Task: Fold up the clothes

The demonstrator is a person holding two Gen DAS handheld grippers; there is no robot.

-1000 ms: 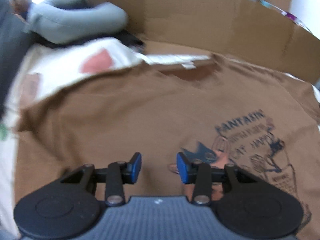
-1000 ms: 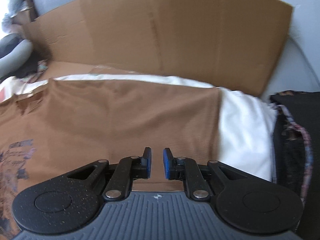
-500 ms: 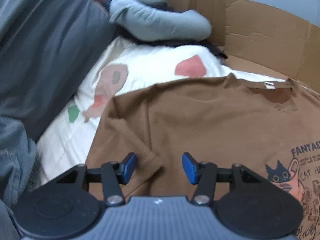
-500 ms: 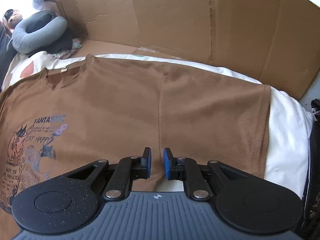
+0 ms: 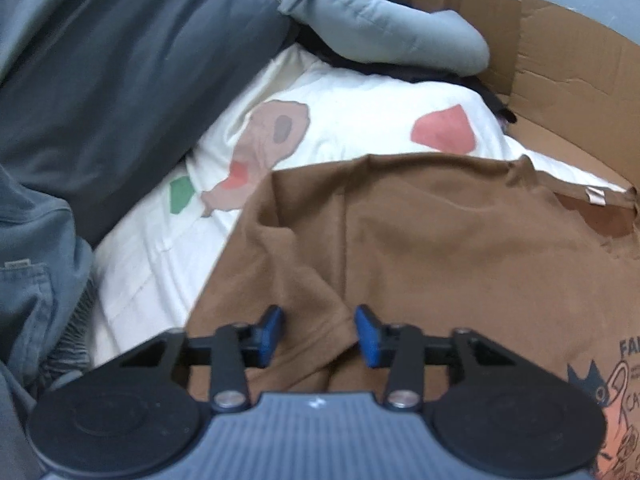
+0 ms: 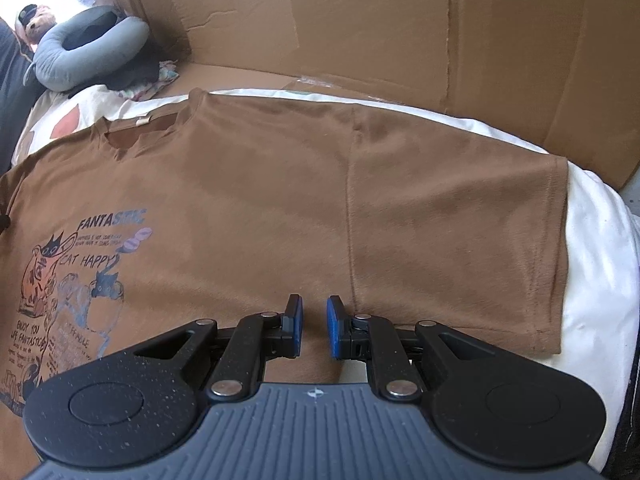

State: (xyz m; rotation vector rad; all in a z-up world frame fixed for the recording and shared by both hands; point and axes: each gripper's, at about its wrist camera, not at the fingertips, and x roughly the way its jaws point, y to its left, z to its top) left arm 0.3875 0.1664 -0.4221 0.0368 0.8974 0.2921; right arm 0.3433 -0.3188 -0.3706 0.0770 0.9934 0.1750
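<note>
The left gripper [image 5: 318,334] tilts steeply down over the T-shirt [image 5: 460,248]. Its jaws have just been closing and stand apart, with the rumpled sleeve [image 5: 304,308] bunched between them; whether the pads press on the cloth I cannot tell. Beyond the sleeve the shirt's shoulder runs up toward the collar [image 5: 592,200], far right of the jaws. Left of the jaws lies a white sheet [image 5: 340,112] with coloured patches; farther off sit a grey pillow [image 5: 380,28] and cardboard [image 5: 560,52].

The right gripper [image 6: 314,328] also points steeply down, its jaws nearly together with a narrow gap and no cloth between the pads. Just ahead of them the shirt lies flat, its other sleeve [image 6: 460,232] to the right and the cat print [image 6: 72,280] to the left.
</note>
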